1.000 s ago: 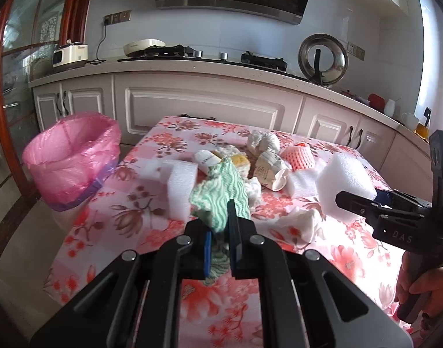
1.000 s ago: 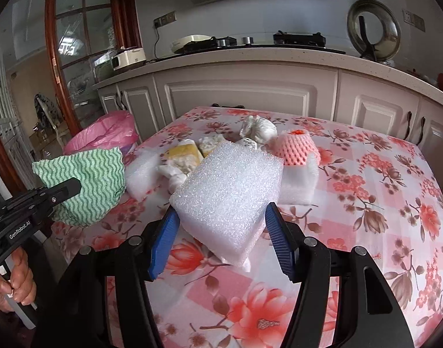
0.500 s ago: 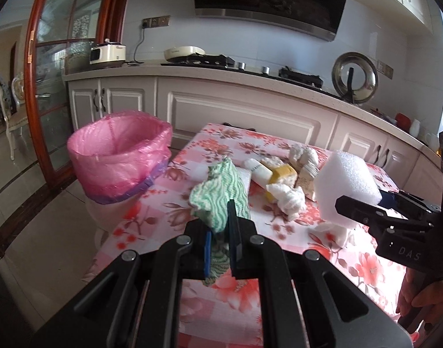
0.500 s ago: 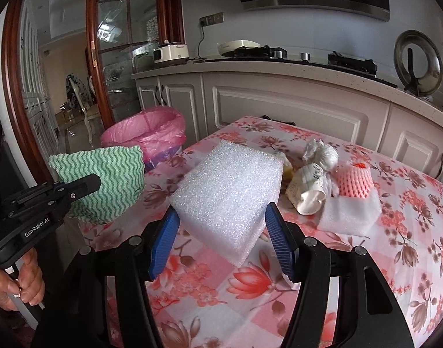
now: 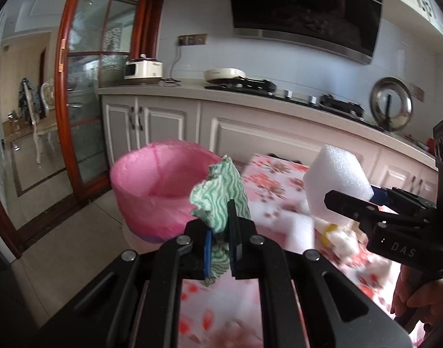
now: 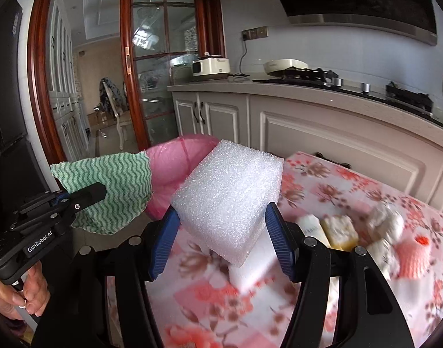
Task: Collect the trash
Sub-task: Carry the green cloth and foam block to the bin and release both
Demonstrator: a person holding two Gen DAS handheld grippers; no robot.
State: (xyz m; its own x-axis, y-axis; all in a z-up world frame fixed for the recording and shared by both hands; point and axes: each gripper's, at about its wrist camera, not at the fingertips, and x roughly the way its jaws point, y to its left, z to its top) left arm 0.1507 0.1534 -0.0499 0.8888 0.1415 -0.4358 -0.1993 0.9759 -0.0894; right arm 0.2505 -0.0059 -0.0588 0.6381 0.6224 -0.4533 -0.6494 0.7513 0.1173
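My left gripper [image 5: 220,232] is shut on a green-and-white wavy cloth [image 5: 220,194] and holds it in the air just in front of a bin lined with a pink bag [image 5: 160,185]. My right gripper [image 6: 221,232] is shut on a white foam block [image 6: 228,200], held above the table's left end. The block also shows in the left wrist view [image 5: 335,177], right of the cloth. In the right wrist view the cloth [image 6: 111,185] and left gripper [image 6: 85,195] are at the left, with the pink bin [image 6: 175,165] behind them.
A table with a pink floral cloth [image 6: 351,194] carries more trash: a white foam slab [image 5: 291,226], a yellow piece [image 6: 338,229], white wrappers [image 6: 385,220] and a pink foam net [image 6: 414,249]. Kitchen cabinets [image 5: 244,133] run behind. A glass door [image 5: 85,107] stands at the left.
Both grippers have swung left with their loads, away from the table's middle. The pink bin is now close ahead of the cloth, and the foam block is near it.
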